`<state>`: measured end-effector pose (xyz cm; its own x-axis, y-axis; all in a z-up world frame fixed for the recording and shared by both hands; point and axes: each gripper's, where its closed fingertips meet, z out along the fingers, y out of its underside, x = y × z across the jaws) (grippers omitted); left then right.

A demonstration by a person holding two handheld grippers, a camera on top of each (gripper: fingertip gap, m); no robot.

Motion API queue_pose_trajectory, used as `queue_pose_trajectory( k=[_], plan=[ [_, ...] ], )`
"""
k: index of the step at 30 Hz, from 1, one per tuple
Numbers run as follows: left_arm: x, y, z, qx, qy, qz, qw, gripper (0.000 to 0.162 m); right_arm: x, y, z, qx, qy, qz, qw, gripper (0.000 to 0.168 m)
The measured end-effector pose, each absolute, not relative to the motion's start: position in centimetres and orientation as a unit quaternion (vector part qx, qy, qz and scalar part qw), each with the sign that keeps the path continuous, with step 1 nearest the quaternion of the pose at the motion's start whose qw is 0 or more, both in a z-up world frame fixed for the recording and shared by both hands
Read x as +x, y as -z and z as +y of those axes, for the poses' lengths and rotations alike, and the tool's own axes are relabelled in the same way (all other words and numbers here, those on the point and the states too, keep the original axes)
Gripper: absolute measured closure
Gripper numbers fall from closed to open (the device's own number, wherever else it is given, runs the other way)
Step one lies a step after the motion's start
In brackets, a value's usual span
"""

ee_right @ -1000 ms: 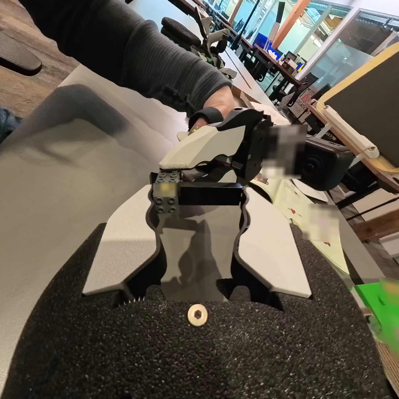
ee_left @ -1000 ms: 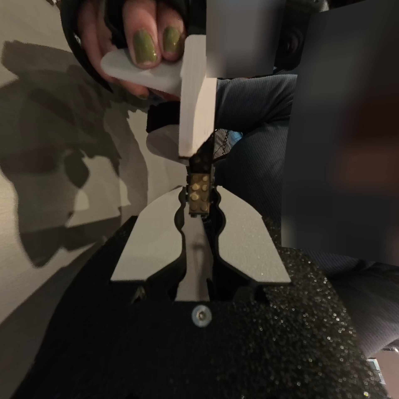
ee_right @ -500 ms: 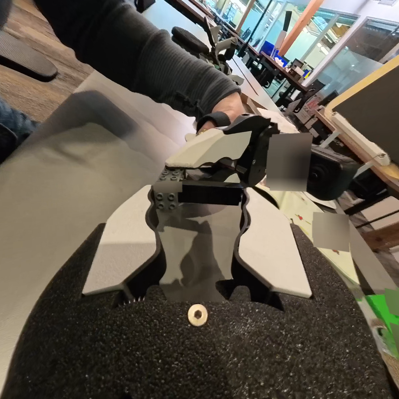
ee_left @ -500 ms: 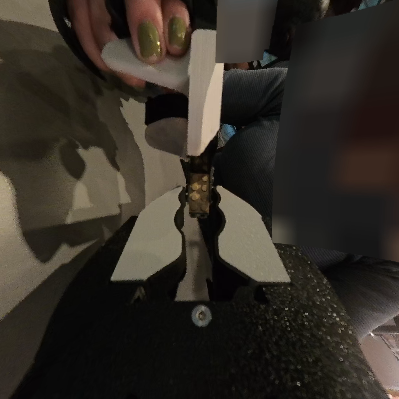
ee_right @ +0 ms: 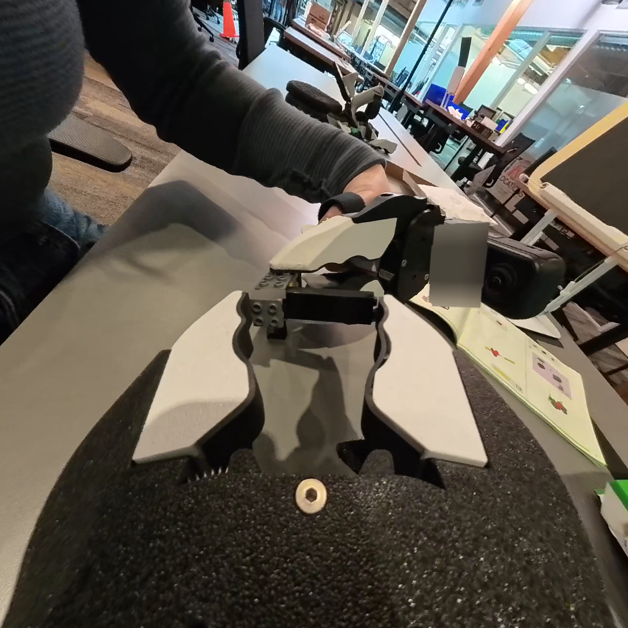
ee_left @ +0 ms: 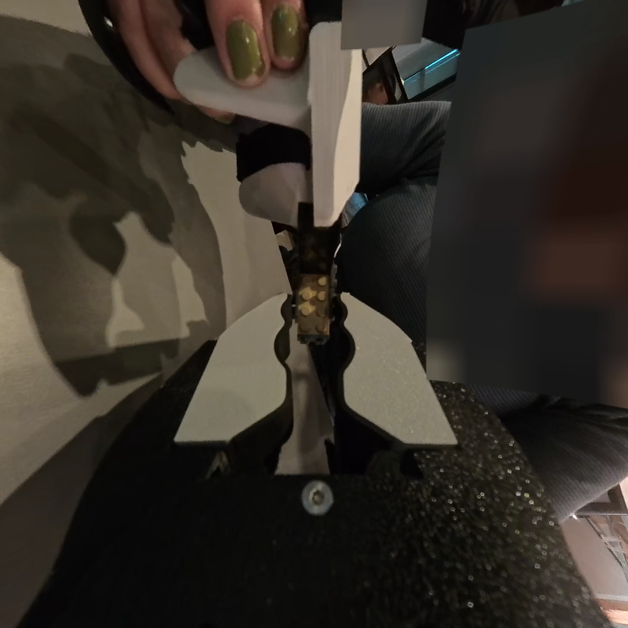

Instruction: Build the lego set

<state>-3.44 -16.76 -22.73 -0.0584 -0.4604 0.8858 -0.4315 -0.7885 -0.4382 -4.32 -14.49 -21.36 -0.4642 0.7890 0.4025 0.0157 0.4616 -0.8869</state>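
While pinched nearly shut, left claw (ee_left: 312, 306) grips studded grey brick (ee_left: 313, 307) at its tips, above grey tabletop (ee_left: 51, 323). Right claw (ee_right: 311, 306), spread wider, clamps long black brick (ee_right: 331, 307) end to end, joined to the grey brick (ee_right: 268, 307). Left claw (ee_right: 289, 268) meets it from above. Open printed booklet (ee_right: 503, 367) lies to the right on tabletop (ee_right: 102, 323); writing too small to read.

Two wrist cameras, facing each other at close range

Each looks forward along its own fingers (ee_left: 244, 367), just above the bench (ee_right: 102, 306); both share the grey-and-black brick assembly (ee_right: 306, 302) at 12 o'clock, with the opposite gripper (ee_right: 326, 253) just behind it.
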Motion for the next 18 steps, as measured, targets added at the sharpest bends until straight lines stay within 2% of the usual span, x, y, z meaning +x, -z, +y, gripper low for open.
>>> queue_pose_trajectory(
  k=[15,18],
  plan=[
    [-3.18,22.32,-16.37,-0.681,0.662,0.312,0.021,0.138,-4.4,21.13,-14.03,-0.275,-0.421,-0.732,0.46,0.099],
    [-3.24,22.07,-15.81,-0.682,0.667,0.298,0.037,0.124,-4.33,20.83,-13.82,-0.275,-0.422,-0.725,0.469,0.099]
  ],
)
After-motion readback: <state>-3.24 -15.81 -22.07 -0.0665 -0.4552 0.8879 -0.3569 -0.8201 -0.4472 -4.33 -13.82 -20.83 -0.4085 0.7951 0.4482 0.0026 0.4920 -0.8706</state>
